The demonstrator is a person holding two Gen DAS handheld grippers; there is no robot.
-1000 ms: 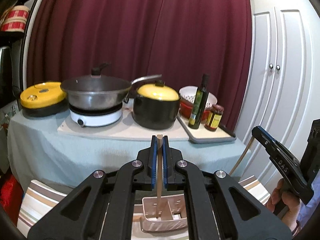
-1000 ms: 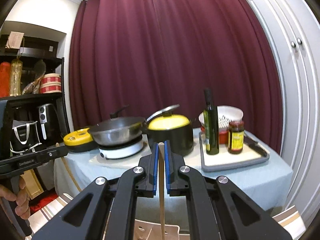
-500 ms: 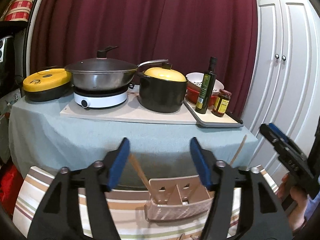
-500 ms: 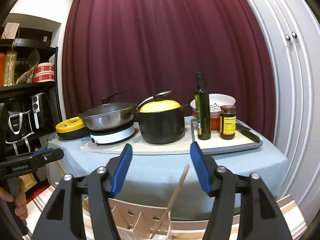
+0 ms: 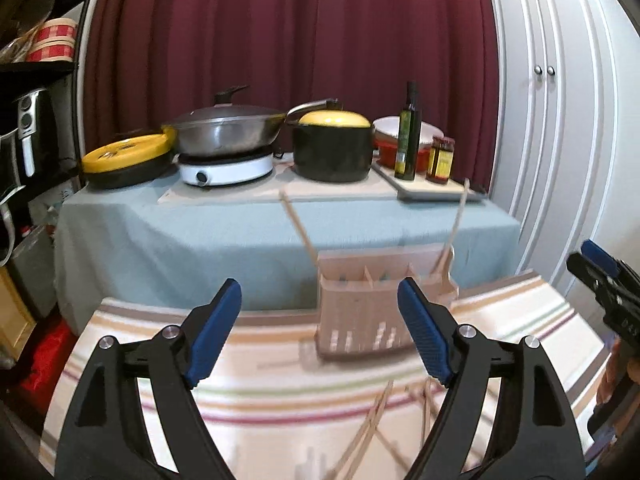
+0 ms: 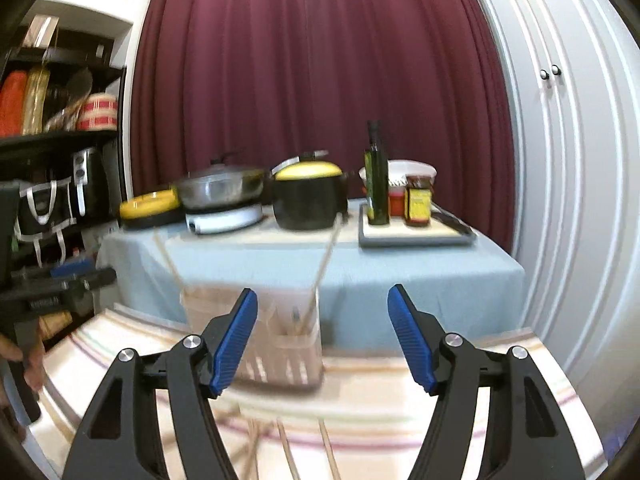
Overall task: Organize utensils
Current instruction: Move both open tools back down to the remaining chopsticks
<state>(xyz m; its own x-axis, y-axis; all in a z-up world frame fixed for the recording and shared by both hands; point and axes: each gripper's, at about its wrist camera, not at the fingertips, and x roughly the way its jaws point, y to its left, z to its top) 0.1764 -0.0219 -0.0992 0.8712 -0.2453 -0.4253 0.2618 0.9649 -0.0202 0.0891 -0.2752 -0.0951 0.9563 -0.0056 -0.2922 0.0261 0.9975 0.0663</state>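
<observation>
Both hand-held grippers, left (image 5: 318, 330) and right (image 6: 322, 338), are hovering released before the beige slotted plastic utensil holder (image 5: 366, 312), two thin wooden chopsticks (image 5: 298, 226) leaning inside; loose wooden sticks (image 6: 286, 454) lying nearer could roll away if nudged.

A deep maroon curtain (image 5: 300, 40) is hanging behind a pale blue-grey tablecloth (image 5: 200, 240). Yellow lids are topping a black pot (image 5: 332, 148) and a black pan (image 5: 124, 160). The near cloth (image 5: 280, 380) is showing cream with tan, green and pink stripes. A beige caddy (image 5: 360, 320) is standing on it; blue pads (image 5: 212, 332) are lining black grippers.
</observation>
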